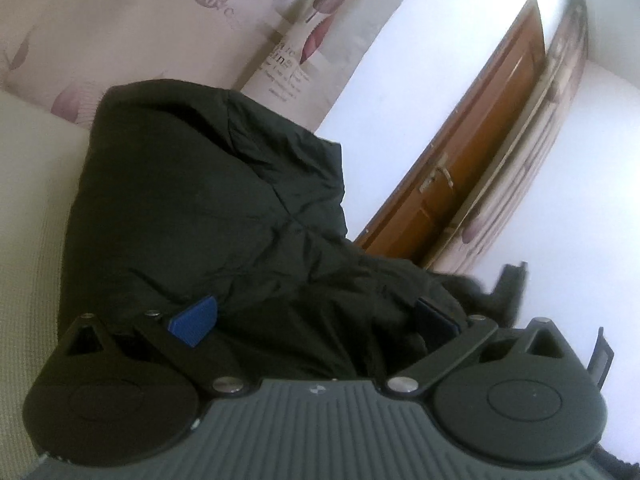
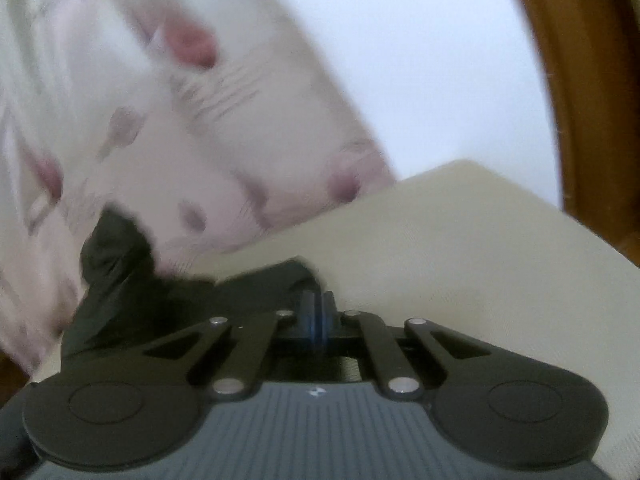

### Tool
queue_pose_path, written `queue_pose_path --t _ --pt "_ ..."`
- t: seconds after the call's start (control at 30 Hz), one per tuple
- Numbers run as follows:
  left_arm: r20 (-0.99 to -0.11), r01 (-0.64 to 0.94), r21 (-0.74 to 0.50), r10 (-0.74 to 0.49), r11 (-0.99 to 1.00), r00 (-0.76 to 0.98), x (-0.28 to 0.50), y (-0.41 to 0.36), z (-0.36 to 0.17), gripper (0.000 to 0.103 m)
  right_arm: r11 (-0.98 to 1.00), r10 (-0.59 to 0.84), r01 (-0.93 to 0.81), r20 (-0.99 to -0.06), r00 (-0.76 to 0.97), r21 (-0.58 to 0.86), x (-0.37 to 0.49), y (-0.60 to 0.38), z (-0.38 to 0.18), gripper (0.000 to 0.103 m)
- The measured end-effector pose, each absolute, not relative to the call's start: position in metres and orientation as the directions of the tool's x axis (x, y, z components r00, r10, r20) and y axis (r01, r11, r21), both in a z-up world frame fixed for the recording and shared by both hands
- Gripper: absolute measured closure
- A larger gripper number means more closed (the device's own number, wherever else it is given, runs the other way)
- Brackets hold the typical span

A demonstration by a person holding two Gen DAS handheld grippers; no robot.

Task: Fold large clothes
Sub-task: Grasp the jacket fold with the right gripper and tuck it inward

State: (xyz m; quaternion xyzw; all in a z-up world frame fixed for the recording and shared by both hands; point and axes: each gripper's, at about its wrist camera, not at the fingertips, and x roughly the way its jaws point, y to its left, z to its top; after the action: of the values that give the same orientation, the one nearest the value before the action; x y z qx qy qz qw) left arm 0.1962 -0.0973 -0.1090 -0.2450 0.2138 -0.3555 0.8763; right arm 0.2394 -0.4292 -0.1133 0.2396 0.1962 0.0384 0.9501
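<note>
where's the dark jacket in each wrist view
Left wrist: the dark jacket fills the centre, heaped between the open left gripper fingers.
Right wrist: low left, bunched just beyond the shut right gripper.
Shared landmark: the cream mattress, also at far left.

The left claw (image 1: pixel 312 320) stands wide open, while the right claw (image 2: pixel 318 304) has its fingers pressed together.
</note>
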Motion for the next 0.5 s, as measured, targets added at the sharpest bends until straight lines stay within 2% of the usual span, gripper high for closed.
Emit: queue_pose_path --t 0.07,0.1,0.17,0.23,0.3,0.4,0.47,0.5 --pt "-0.193 0.531 -0.587 -0.743 0.611 0.641 0.200 -0.102 -0.109 0.000 0.804 0.253 -0.019 -0.313 0.915 0.594 0.233 -0.439 -0.109 0.094" --pt "-0.199 0.539 -0.572 -0.742 0.619 0.641 0.199 -0.105 -0.109 0.000 0.794 0.267 -0.028 -0.307 0.913 0.607 0.231 -0.435 -0.102 0.088" --pt "-0.207 0.555 -0.537 -0.737 0.635 0.643 0.197 -0.111 -0.110 0.000 0.813 0.315 -0.096 -0.295 0.902 0.575 0.224 -0.422 -0.079 0.065" --pt "-0.210 0.570 -0.518 -0.740 0.638 0.639 0.196 -0.117 -0.108 0.000 0.817 0.397 -0.179 -0.310 0.864 0.548 0.226 -0.399 -0.055 0.000" --pt "-0.211 0.579 -0.504 -0.741 0.641 0.637 0.193 -0.120 -0.109 0.000 0.831 0.440 -0.234 -0.341 0.831 0.505 0.233 -0.383 -0.038 0.000" --pt "-0.212 0.584 -0.500 -0.744 0.640 0.634 0.194 -0.120 -0.111 0.000 0.910 0.378 -0.237 -0.448 0.810 0.340 0.263 -0.352 -0.022 0.000" --pt "-0.215 0.583 -0.501 -0.745 0.639 0.632 0.197 -0.120 -0.110 0.000 0.916 0.387 -0.259 -0.504 0.772 0.307 0.291 -0.339 -0.025 0.003" --pt "-0.218 0.582 -0.499 -0.743 0.642 0.633 0.197 -0.120 -0.109 0.000 0.915 0.396 -0.275 -0.532 0.749 0.294 0.301 -0.330 -0.029 0.038"
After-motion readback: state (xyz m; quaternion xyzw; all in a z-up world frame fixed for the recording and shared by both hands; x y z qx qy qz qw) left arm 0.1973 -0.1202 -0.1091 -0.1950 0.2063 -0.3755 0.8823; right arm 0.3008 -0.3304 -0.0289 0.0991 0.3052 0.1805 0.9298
